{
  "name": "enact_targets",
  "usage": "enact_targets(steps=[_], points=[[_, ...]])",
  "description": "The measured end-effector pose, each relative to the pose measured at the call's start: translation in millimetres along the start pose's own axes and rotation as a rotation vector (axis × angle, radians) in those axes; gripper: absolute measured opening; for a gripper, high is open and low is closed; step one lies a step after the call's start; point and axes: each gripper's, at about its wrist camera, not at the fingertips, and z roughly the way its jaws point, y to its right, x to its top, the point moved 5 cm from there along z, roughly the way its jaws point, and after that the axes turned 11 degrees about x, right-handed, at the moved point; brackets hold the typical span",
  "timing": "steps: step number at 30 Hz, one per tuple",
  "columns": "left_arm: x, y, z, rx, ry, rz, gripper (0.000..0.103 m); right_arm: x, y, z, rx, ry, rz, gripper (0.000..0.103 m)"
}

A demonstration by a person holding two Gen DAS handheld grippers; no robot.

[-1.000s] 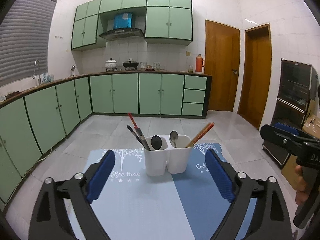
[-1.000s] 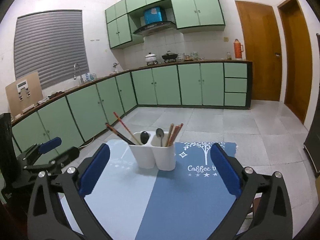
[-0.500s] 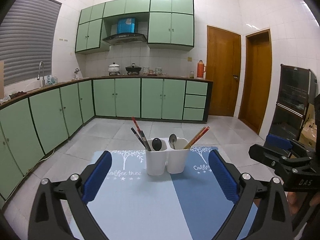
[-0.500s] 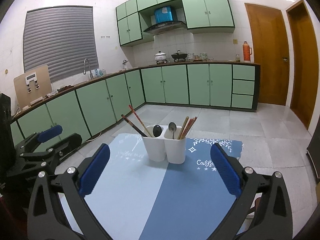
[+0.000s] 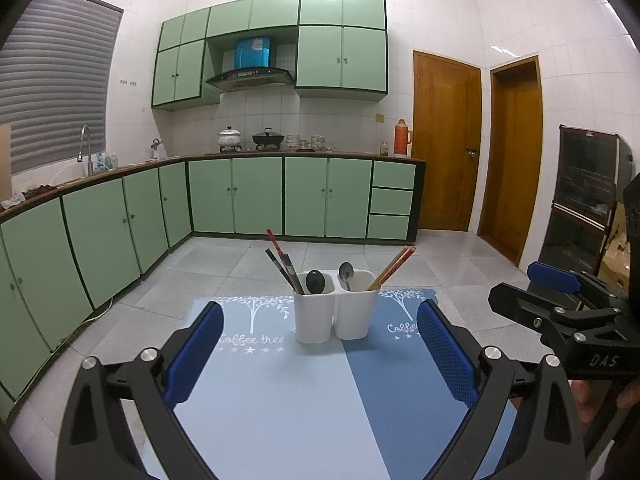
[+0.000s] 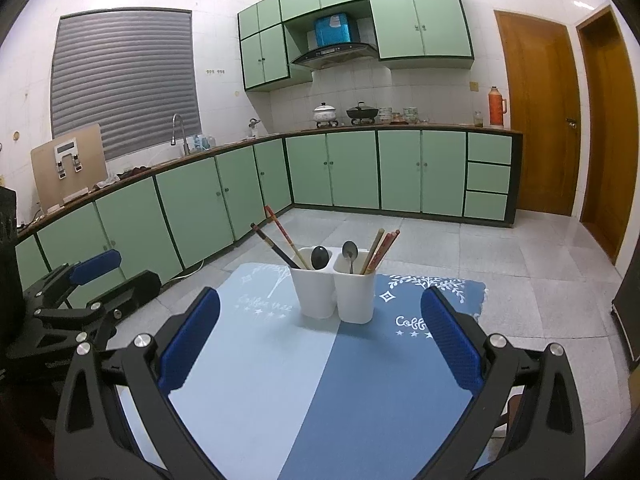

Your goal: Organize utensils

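A white two-compartment utensil holder (image 5: 335,308) (image 6: 334,294) stands on a blue two-tone mat (image 5: 280,400) (image 6: 304,380). Its left compartment holds dark and red chopsticks (image 5: 282,264) (image 6: 280,242) and a black spoon (image 5: 315,281) (image 6: 320,257). Its right compartment holds a metal spoon (image 5: 346,272) (image 6: 350,252) and wooden chopsticks (image 5: 394,266) (image 6: 380,248). My left gripper (image 5: 320,328) is open and empty, well short of the holder. My right gripper (image 6: 320,312) is open and empty, also short of it. The right gripper shows at the right of the left wrist view (image 5: 560,300); the left one at the left of the right wrist view (image 6: 80,292).
The mat lies on a small table over a tiled kitchen floor (image 5: 460,264). Green cabinets (image 5: 280,196) line the left and far walls. Wooden doors (image 5: 446,148) and a dark cabinet (image 5: 584,200) stand to the right.
Both grippers have tilted upward and drawn back slightly, so the holder sits lower in both views. The jaws stay open and the utensils have not moved.
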Motion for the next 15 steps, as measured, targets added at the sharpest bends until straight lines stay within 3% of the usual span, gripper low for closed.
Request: enact_targets(steps=[15], points=[[0.5, -2.6, -7.5, 0.005, 0.008, 0.009, 0.095, 2.0, -3.8, -2.8, 0.002, -0.002, -0.006, 0.098]])
